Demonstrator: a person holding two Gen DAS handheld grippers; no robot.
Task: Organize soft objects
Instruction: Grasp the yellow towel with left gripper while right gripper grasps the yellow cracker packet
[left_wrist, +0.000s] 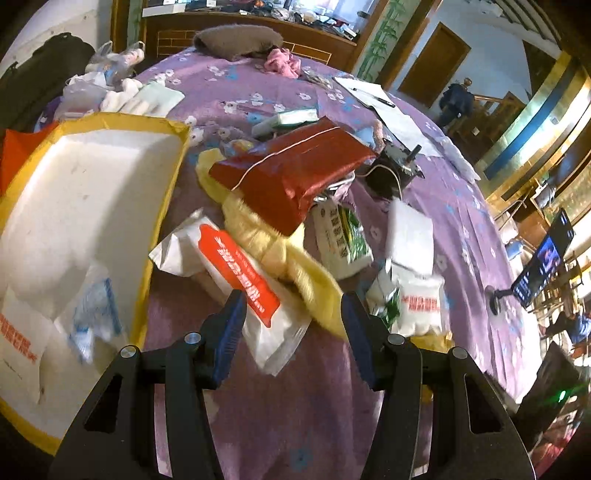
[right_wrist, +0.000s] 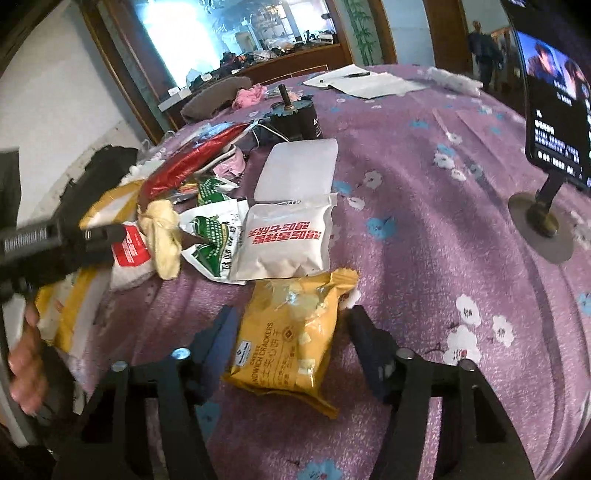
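Note:
A heap of soft packets lies on the purple flowered cloth (left_wrist: 295, 406). My left gripper (left_wrist: 292, 299) is open, and it hovers over a white packet with an orange label (left_wrist: 240, 269) and a yellow cloth (left_wrist: 258, 236). A red foil bag (left_wrist: 288, 173) lies on top of the heap. My right gripper (right_wrist: 292, 313) is open around a yellow cracker packet (right_wrist: 291, 332); its pads sit close to the packet's edges without pressing on it. Just beyond the cracker packet lies a white packet with red print (right_wrist: 284, 236).
A yellow box with a white foam liner (left_wrist: 173, 133) stands at the left with several packets inside. Farther back are a black motor (right_wrist: 295, 118), papers with a pen (right_wrist: 362, 81) and a phone on a stand (right_wrist: 554, 110). A hand (right_wrist: 26, 354) holds the other tool's handle (right_wrist: 44, 243).

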